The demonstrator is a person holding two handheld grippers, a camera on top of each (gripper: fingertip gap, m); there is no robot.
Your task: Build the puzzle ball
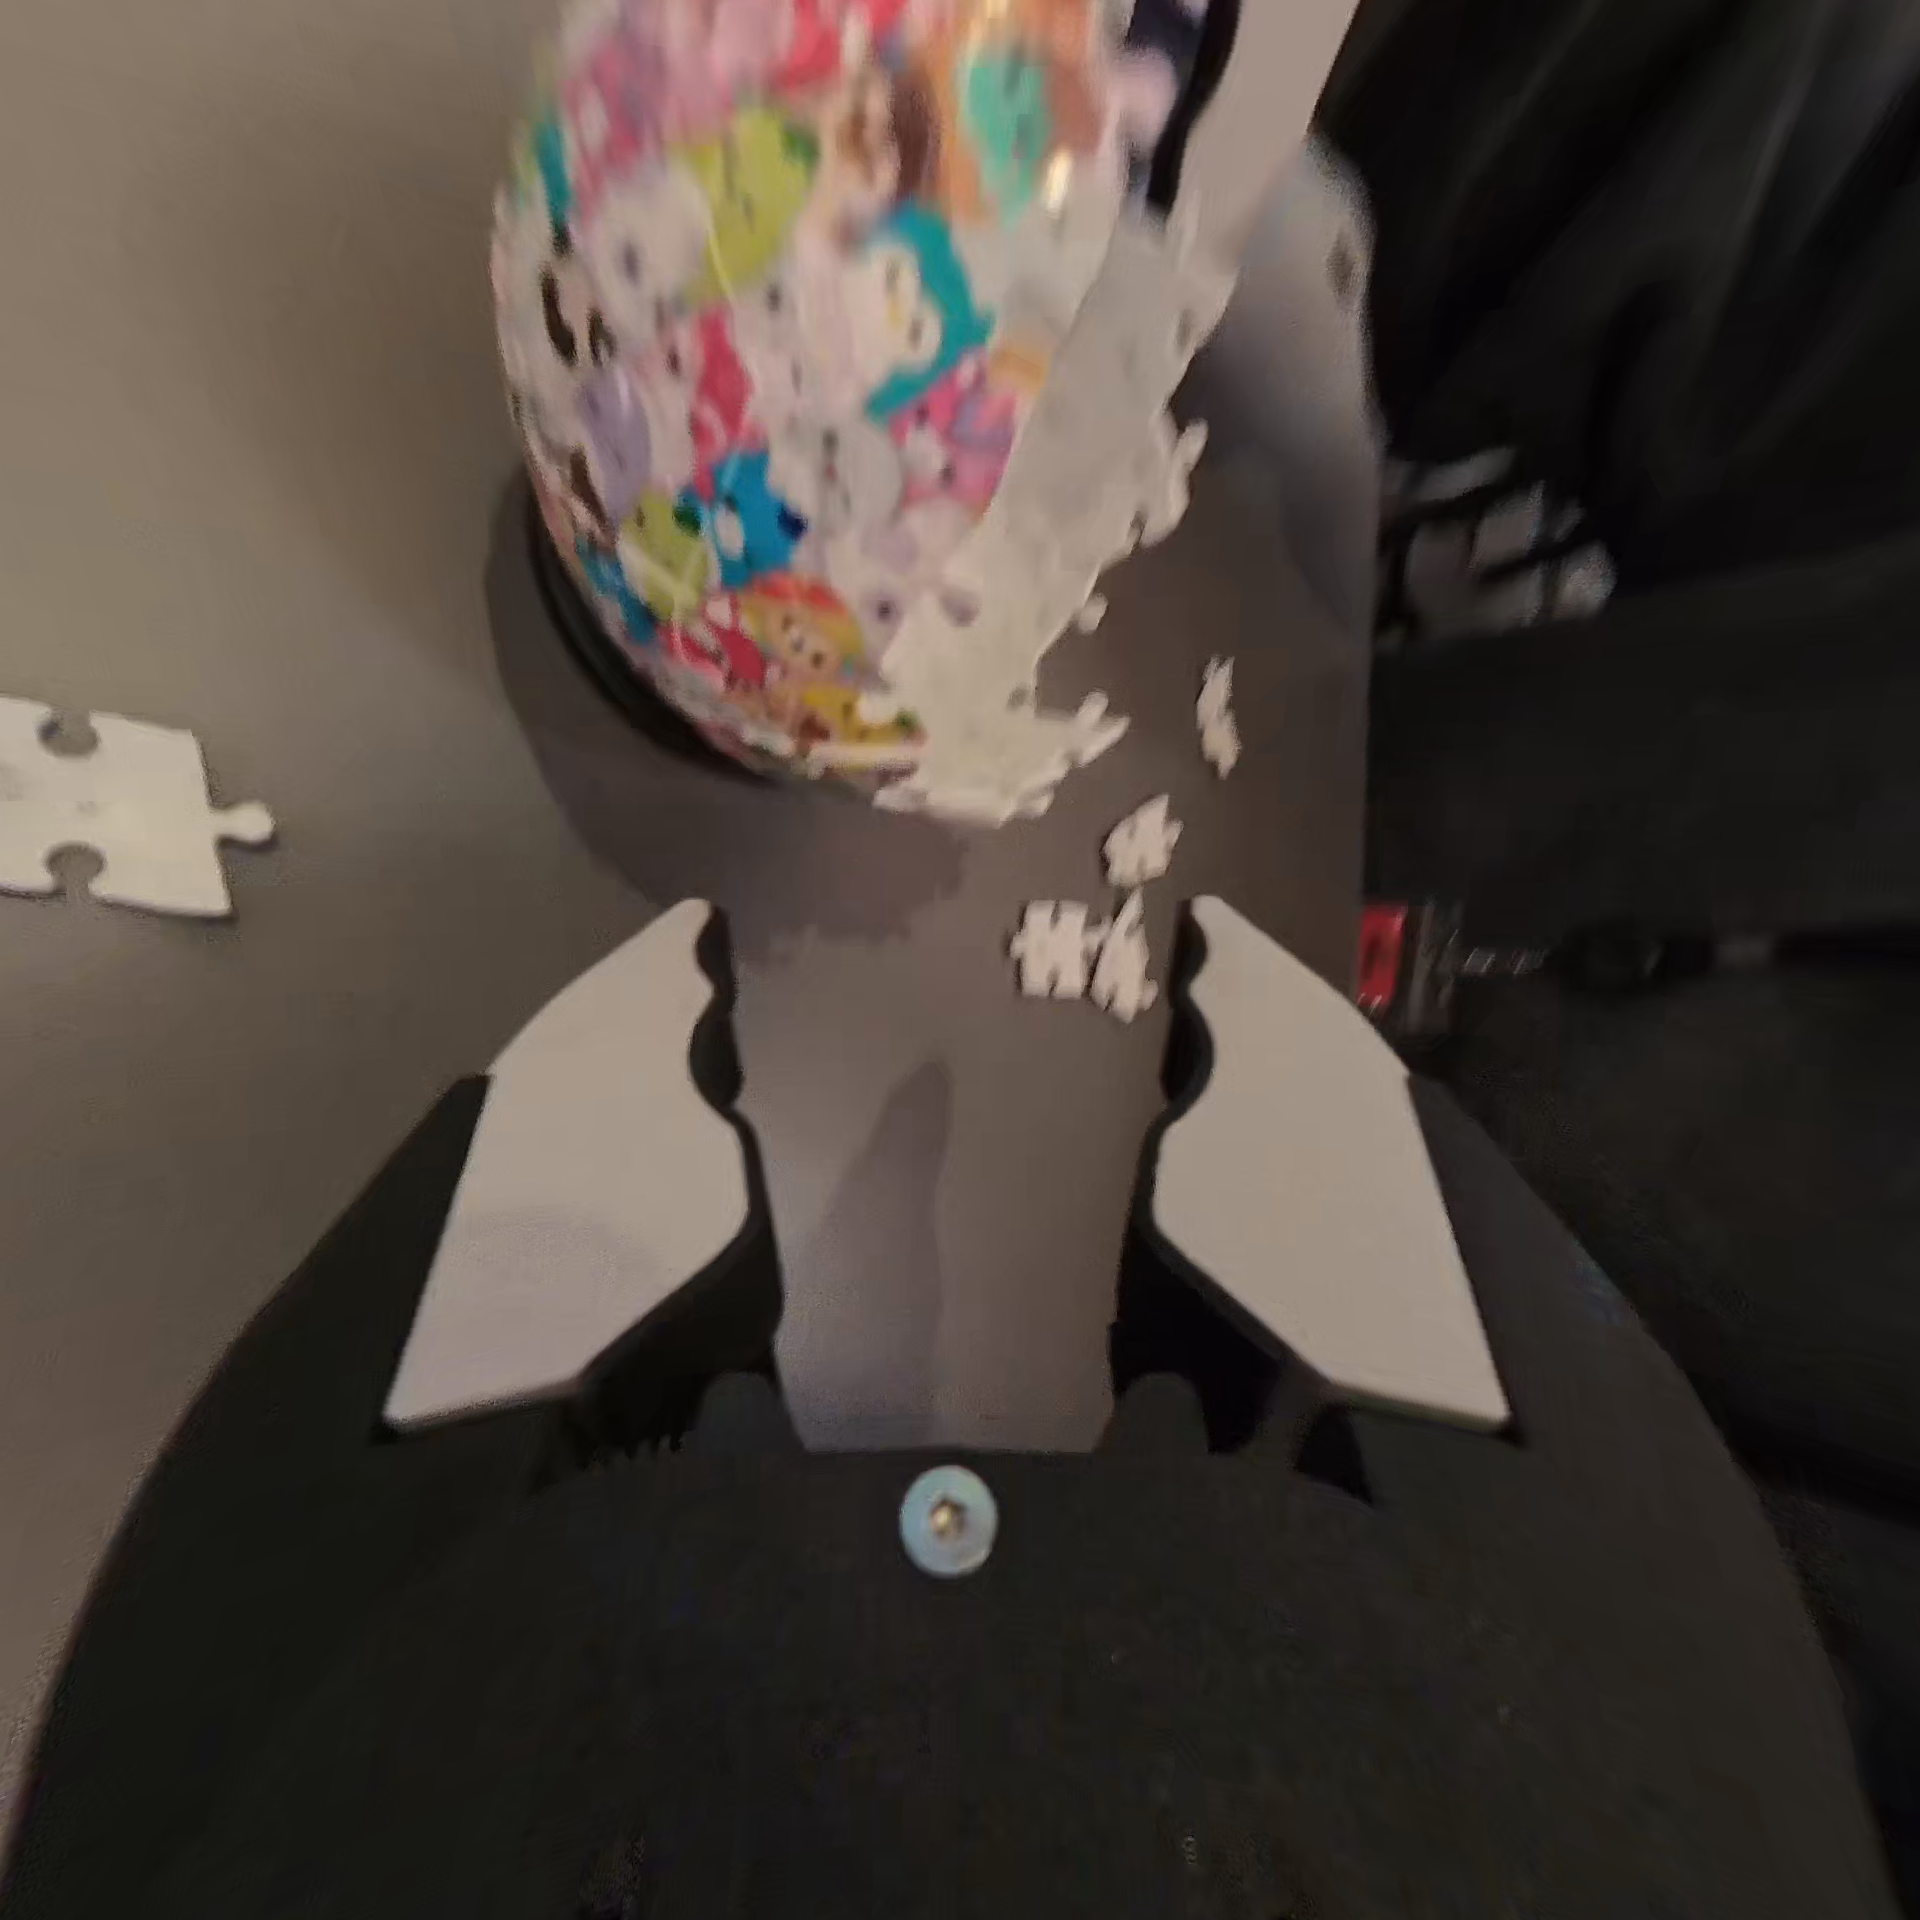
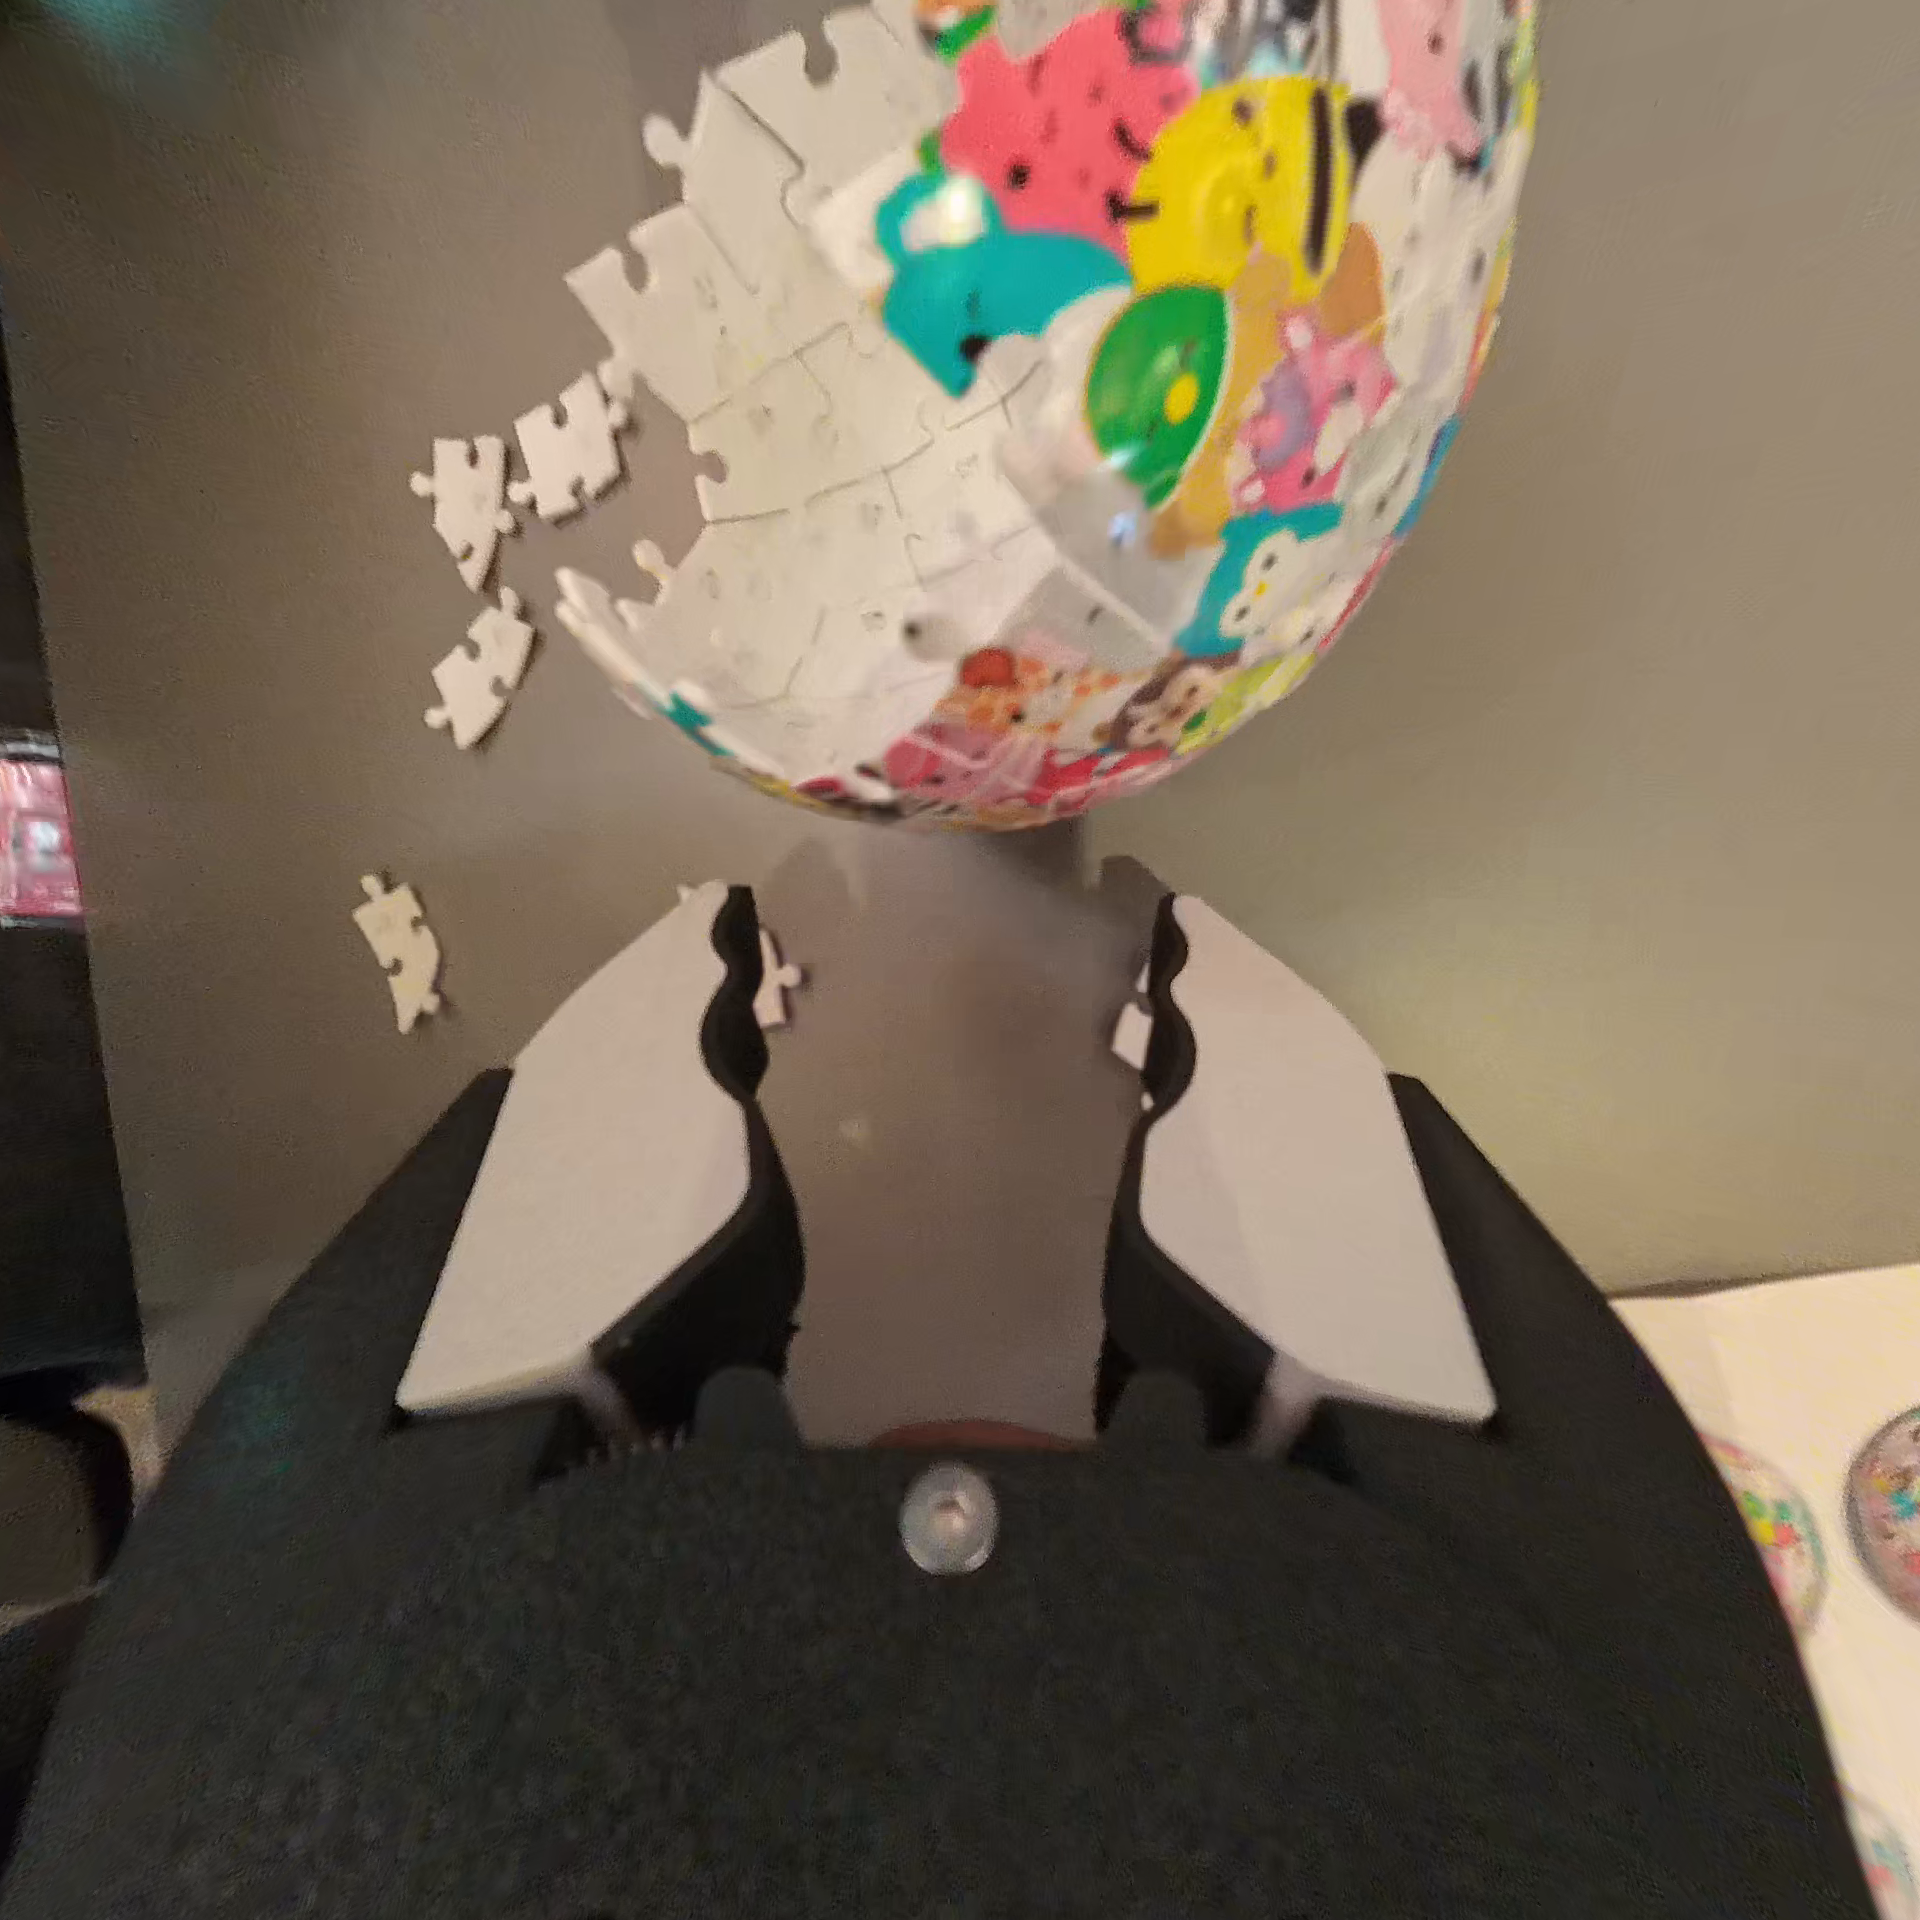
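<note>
Both grippers empty, facing the half-built puzzle ball

The left gripper (image 1: 951,935) and the right gripper (image 2: 951,925) each hold their fingers wide apart with nothing between them. Just ahead of both stands the puzzle ball (image 2: 1195,436), partly assembled, its colourful shell open on one side so the white inner faces show; it sits well in from the table (image 2: 1662,831) edges. Loose pieces (image 2: 483,675) lie white side up beside the opening, and another piece (image 1: 114,810) lies toward the table's left edge. My judgement: pick one loose piece by its edge, pinch lightly, and match its tabs before pressing, steadying the ball with the other gripper.
</note>
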